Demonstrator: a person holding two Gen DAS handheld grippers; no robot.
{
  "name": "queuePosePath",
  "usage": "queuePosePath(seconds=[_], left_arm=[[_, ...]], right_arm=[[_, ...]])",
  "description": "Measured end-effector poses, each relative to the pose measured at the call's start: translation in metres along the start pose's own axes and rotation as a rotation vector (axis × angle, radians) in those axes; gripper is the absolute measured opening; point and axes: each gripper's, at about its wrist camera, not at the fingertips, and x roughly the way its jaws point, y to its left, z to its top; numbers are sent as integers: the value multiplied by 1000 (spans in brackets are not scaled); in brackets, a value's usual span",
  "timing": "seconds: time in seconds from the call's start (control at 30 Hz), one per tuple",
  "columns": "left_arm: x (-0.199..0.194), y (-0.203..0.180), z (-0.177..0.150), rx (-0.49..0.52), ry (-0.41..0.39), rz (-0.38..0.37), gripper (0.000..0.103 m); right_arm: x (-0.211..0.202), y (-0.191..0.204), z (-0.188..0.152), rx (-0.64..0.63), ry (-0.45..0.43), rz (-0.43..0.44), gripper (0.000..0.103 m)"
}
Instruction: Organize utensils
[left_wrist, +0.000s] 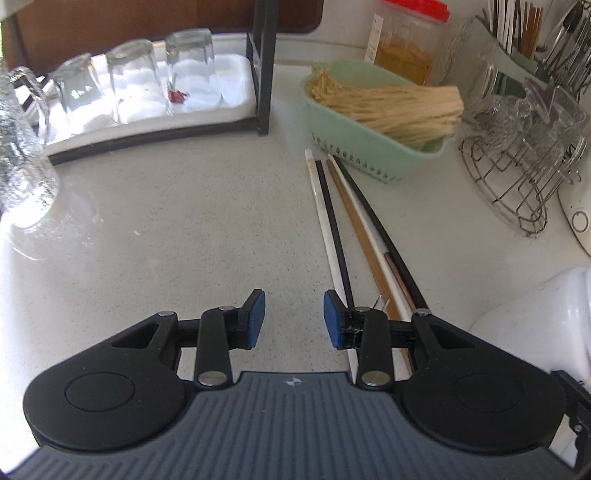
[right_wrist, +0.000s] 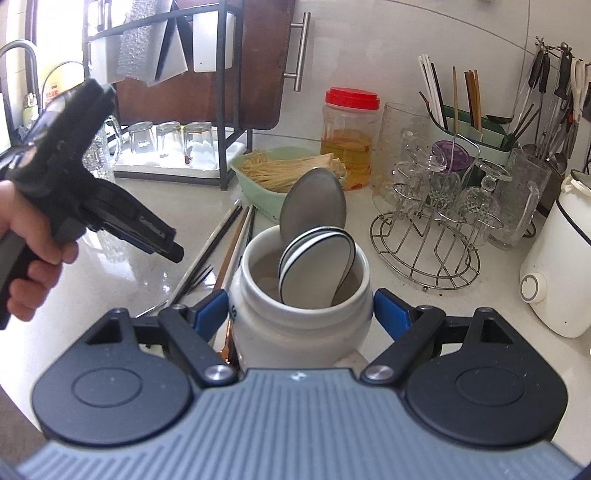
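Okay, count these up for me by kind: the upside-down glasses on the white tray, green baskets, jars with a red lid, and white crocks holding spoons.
upturned glasses: 3
green basket: 1
red-lidded jar: 1
white crock: 1
Total: 6

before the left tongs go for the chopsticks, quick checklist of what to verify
1. Left tongs hold nothing: ok.
2. Chopsticks lie flat on the counter, reachable: ok.
3. Tongs centred over the chopsticks: not ok, they lie under the right-hand finger.
4. Jar between the right tongs: ok; pad contact: cannot tell.
5. Room in the jar beside the spoons: ok.
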Motion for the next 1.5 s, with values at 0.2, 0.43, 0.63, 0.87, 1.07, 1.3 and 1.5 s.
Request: queuePosePath(seconds=[0.2,0.43,0.63,0.87,1.07,1.3,1.5], left_arm=[[7,0,5,46,6,5,39],[12,-3,8,117,4,42,29],[14,-2,9,127,-1,54,6],[10,-2,3,121,-7,63,0],[0,5,-3,83,-17,56,0],[-10,12,-15,38,-14,47,0],[-10,7,-16,47,-1,-29,0]], right_arm=[[0,3,0,17,5,-23,88],[-1,6,-3,33,-10,-45,88],[-2,8,-4,37,-15,-54,88],[-1,7,-3,31,-12,-51,88],[0,6,-2,24,-4,-42,88],[1,4,-1,12,-1,-28,88],[0,4,-2,5,-5,-19,88]])
